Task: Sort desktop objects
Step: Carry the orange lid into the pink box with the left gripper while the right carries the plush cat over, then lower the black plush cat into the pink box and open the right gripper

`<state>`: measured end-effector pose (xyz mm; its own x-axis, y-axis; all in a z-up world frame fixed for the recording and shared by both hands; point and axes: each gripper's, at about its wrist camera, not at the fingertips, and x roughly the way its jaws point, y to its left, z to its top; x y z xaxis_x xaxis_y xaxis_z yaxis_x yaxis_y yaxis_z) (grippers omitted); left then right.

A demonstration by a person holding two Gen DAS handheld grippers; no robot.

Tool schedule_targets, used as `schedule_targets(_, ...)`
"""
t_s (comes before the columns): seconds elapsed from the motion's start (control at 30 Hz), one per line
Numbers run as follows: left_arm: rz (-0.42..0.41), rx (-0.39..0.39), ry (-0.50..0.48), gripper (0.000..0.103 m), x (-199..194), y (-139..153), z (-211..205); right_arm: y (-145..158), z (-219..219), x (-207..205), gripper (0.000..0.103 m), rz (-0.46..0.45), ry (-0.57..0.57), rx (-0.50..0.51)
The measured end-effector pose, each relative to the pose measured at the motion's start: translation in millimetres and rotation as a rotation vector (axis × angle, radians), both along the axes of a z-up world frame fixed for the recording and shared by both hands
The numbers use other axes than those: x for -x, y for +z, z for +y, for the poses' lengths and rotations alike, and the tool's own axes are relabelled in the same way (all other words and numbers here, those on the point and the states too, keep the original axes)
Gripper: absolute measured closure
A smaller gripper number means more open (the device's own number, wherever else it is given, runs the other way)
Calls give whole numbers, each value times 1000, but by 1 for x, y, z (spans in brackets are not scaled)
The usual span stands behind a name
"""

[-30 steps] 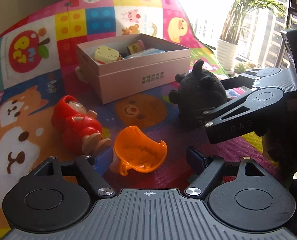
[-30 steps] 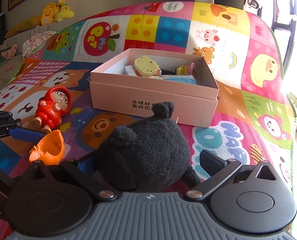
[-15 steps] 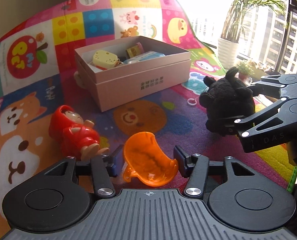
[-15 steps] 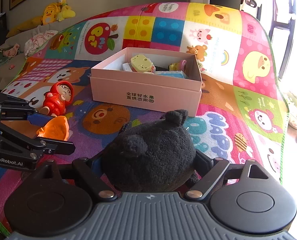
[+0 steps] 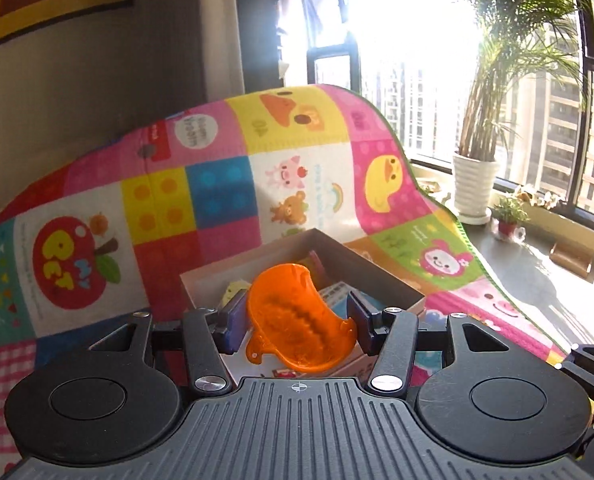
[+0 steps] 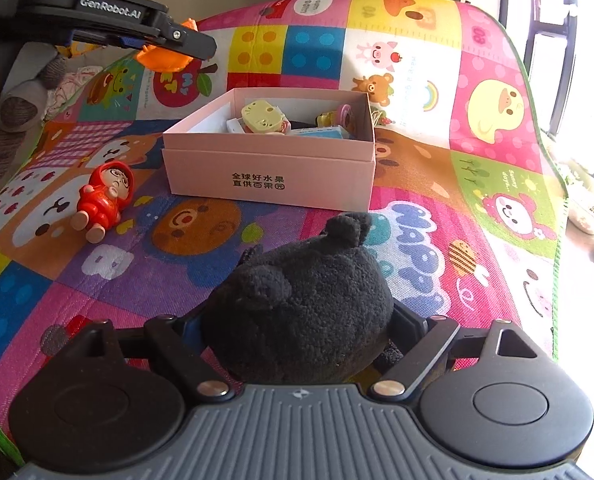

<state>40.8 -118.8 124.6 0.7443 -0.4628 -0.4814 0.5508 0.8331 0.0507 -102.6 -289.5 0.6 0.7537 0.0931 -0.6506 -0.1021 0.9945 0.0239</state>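
Left gripper [image 5: 297,318] clamps orange shell [image 5: 297,320], raised near pink box [image 6: 271,178], probably for dropping in. Right gripper [image 6: 297,320] hugs black plush [image 6: 297,304], seemingly just off mat [image 6: 417,60]. Red doll [image 6: 105,200] waits beside box.

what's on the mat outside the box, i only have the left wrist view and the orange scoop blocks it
Observer: A red hooded doll lies on the mat left of the pink box.
Operator: right gripper busy?
Observer: Yes, the right gripper is closed on a black plush toy.
Operator: where's the plush relative to the box?
Observer: In front of it, not inside. Your left gripper holds the orange scoop higher up.
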Motion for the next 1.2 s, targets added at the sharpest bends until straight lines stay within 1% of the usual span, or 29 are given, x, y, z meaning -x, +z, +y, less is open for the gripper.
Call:
schedule_targets(0.07, 33, -1, 10, 46, -19, -2, -5, 23, -10, -1, 17, -34, 10, -30)
schedule_targets(0.17, 61, -8, 27, 46, -39, -11, -10, 76, -26, -2, 17, -158, 11, -35)
schedule_targets(0.27, 81, -10, 40, 46, -51, -22, -13, 121, -38, -9, 17, -242, 18, -57)
schedule_targets(0.33, 84, -11, 51, 46, -58, -29, -13, 140, -41, -16, 17, -275, 12, -69)
schedule_targets(0.43, 104, 13, 66, 46, -70, -36, -9, 151, -39, -25, 17, -310, -8, -47)
schedule_targets(0.5, 122, 37, 73, 44, -76, -41, -4, 153, -35, -30, 17, -312, -2, -39)
schedule_targets(0.53, 136, 53, 80, 38, -78, -44, 0, 152, -35, -34, 17, -305, 2, -42)
schedule_targets(0.57, 145, 67, 87, 33, -77, -45, 4, 151, -33, -38, 17, -298, 6, -43)
schedule_targets(0.6, 148, 82, 89, 26, -74, -46, 8, 151, -32, -42, 17, -292, 7, -41)
schedule_targets(0.63, 148, 98, 91, 22, -68, -47, 13, 150, -30, -47, 17, -286, 7, -38)
schedule_targets(0.7, 140, 120, 94, 19, -53, -48, 22, 147, -27, -63, 17, -268, 0, -41)
schedule_targets(0.83, 116, 154, 85, 8, -13, -51, 38, 141, -18, -106, 17, -207, -7, -93)
schedule_targets(0.9, 104, 161, 90, 8, -1, -53, 46, 136, -11, -133, 17, -164, 1, -144)
schedule_targets(0.93, 107, 171, 99, 7, 3, -55, 51, 133, -6, -148, 17, -130, 16, -188)
schedule_targets(1.0, 132, 196, 105, 7, 7, -59, 58, 125, 4, -173, 17, -65, 56, -270)
schedule_targets(1.07, 158, 219, 99, 6, 10, -64, 66, 111, 18, -198, 17, 10, 88, -347)
schedule_targets(1.2, 183, 241, 104, 5, 13, -73, 76, 73, 38, -239, 17, 146, 101, -430)
